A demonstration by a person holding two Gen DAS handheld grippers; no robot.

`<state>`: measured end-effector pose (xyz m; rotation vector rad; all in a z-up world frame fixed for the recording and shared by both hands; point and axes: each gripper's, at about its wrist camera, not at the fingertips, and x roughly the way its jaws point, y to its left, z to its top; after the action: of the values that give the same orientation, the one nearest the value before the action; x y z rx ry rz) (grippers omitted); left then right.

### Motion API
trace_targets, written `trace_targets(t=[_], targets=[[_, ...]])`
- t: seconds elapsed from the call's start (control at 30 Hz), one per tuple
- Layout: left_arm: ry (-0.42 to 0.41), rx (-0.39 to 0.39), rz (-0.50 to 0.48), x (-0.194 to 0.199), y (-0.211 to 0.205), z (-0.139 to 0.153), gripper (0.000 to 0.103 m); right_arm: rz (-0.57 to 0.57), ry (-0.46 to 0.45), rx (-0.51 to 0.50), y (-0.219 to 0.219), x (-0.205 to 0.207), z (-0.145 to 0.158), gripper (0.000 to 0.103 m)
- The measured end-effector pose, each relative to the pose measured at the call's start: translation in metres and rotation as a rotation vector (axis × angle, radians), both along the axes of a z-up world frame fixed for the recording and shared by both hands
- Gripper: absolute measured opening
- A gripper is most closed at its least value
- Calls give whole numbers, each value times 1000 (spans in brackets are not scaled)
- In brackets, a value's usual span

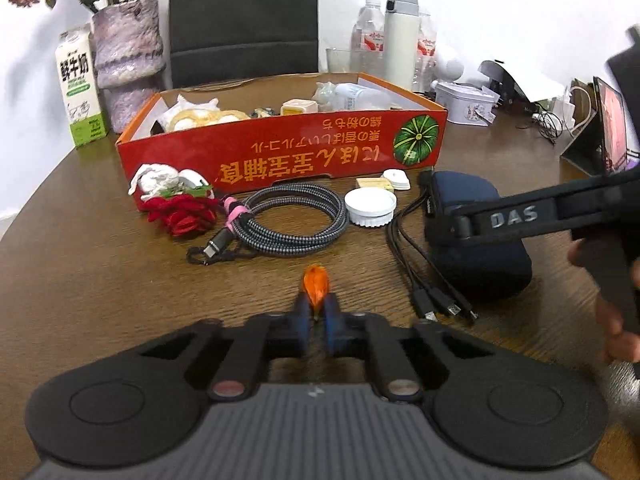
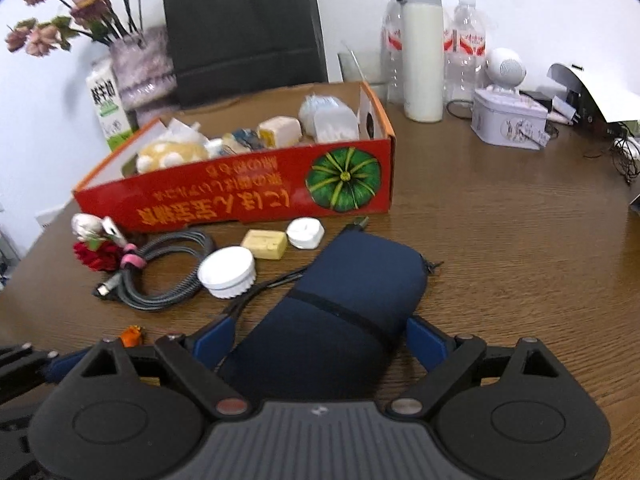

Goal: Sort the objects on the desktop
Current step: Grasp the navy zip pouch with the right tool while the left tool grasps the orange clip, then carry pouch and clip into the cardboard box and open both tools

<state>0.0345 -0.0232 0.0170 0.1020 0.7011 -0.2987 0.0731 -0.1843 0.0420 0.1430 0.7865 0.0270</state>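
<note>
Wood-grain bench (image 1: 100, 280) under a white wall carries a red cardboard box (image 1: 280, 148) lying open-topped, so sorted things can be dropped in from above; a yellow spotted plush, a cream cube and a small bottle already lie inside. Its print, a green pumpkin with yellow Japanese lettering, reads upside down from here. Loose items wait in a row just before the box: a red fabric rose (image 1: 180, 212), a coiled braided cable (image 1: 288, 216) bound with a pink tie, a white ribbed lid (image 1: 370, 206), a yellow eraser-like block (image 2: 265, 244) and a navy pouch (image 2: 340, 312).

Left gripper (image 1: 316, 320) has its jaws pinched shut on a small orange sweet-like thing (image 1: 315, 280), low over the bench near the front, probably ready to be carried to the box. Right gripper (image 2: 320, 340) holds its jaws wide, straddling the near end of the pouch; its pads appear not to press it, so I judge that grasp not yet made. Its arm bears the letters "DAS". A milk carton (image 1: 82, 88) at the back left shows Chinese characters.
</note>
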Motion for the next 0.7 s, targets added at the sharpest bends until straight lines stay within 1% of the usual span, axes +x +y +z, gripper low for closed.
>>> trace_targets(t=[0.03, 0.1, 0.17, 0.27, 0.33, 0.4, 0.43, 0.47, 0.63, 0.7], targets=[[3, -6, 5, -1, 0, 0, 4, -2, 13, 6, -2, 3, -3, 91], [7, -19, 12, -1, 2, 0, 4, -9, -1, -25, -1, 5, -4, 86], [20, -37, 26, -2, 6, 1, 3, -5, 1, -30, -1, 5, -3, 80], [36, -61, 47, -5, 11, 3, 3, 16, -5, -35, -4, -1, -1, 73], [32, -65, 57, -10, 13, 4, 3, 29, -10, -39, -7, -8, 2, 68], [27, -70, 63, -19, 15, 7, 3, 42, -22, -40, -10, -19, 5, 63], [23, -74, 66, -24, 16, 8, 3, 48, -29, -40, -12, -26, 7, 58], [17, -82, 68, -31, 17, 11, 3, 54, -38, -43, -14, -35, 9, 56], [2, -146, 82, -66, 26, 23, 3, 107, -61, -61, -19, -80, 12, 53], [-14, -153, 80, -82, 25, 30, 3, 135, -69, -45, -21, -101, 12, 52]])
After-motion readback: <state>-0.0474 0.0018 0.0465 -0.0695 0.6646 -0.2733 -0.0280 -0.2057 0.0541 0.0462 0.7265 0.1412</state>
